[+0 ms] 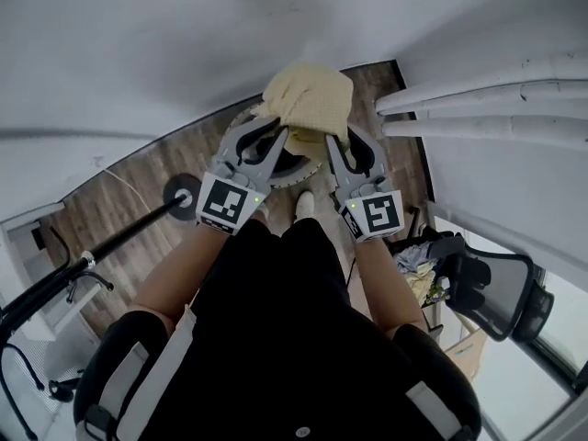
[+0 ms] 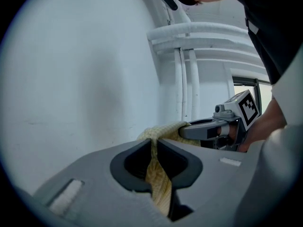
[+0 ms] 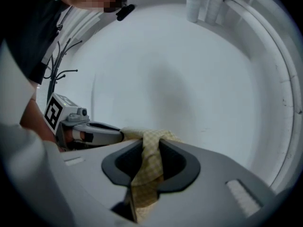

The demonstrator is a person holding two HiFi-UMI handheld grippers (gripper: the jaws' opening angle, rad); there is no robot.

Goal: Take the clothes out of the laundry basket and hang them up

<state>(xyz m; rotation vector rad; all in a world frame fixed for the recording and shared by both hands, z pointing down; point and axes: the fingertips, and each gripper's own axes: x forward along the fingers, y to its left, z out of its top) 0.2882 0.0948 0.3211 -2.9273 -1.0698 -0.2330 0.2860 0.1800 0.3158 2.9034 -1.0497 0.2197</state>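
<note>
Left gripper [image 1: 268,129] and right gripper [image 1: 338,143] each clamp a fold of the yellow cloth [image 1: 308,95] above the basket [image 1: 296,178]; best to hold firm and spread it wide before hanging.

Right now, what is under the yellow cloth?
The laundry basket shows its round rim below the yellow cloth, on the wood floor. The cloth, the left gripper and the right gripper cover most of its inside, so its contents cannot be seen.
</note>
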